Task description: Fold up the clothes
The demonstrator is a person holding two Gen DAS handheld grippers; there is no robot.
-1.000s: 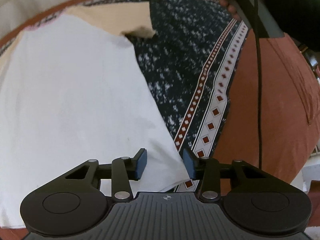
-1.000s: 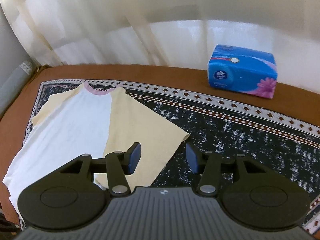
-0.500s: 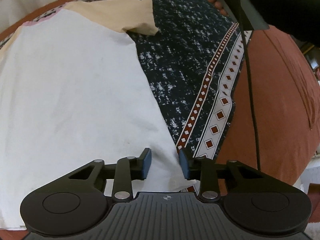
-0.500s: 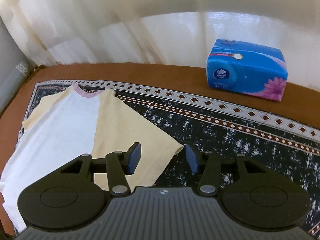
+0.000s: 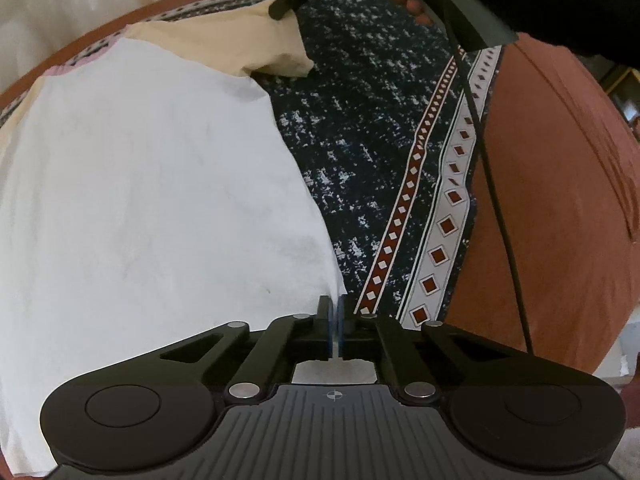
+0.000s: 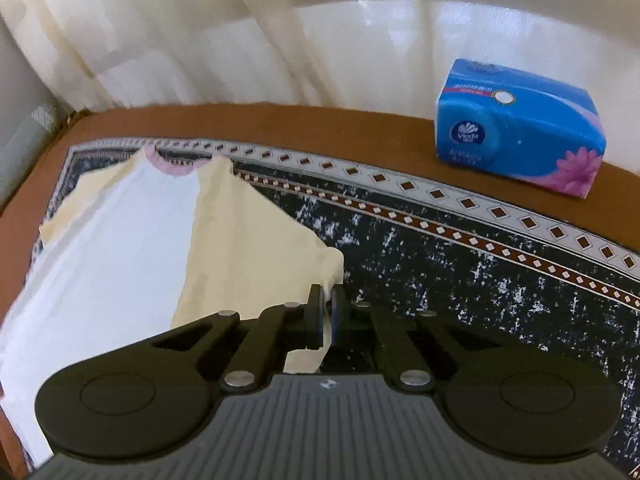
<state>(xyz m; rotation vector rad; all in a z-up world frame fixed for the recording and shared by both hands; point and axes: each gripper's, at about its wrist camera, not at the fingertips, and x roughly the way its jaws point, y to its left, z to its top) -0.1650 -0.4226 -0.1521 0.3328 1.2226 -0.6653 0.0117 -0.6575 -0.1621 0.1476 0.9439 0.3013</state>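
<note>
While the T-shirt lies spread flat across the left and centre of the left wrist view, its pink collar at the upper left, the left claw at the lower centre is clamped together on the shirt's white hem corner. To the right of that corner runs the dark patterned cloth with its diamond border, then the brown counter at the right edge. At the top of this view the right claw reaches down to the cream sleeve.

In the right wrist view the shirt fills the left half, and the right claw at lower centre is pinched shut on the sleeve's outer corner, where the cloth bunches between its fingers. A blue tissue box stands well apart at the upper right, before a pale curtain.

Both grips take only a small bite of thin fabric at the very edge. If the two claws lift or swing over at different speeds, a corner could slip free, or the side seam could go slack and fold crooked. Dragging low could also rumple the patterned cloth beneath.
</note>
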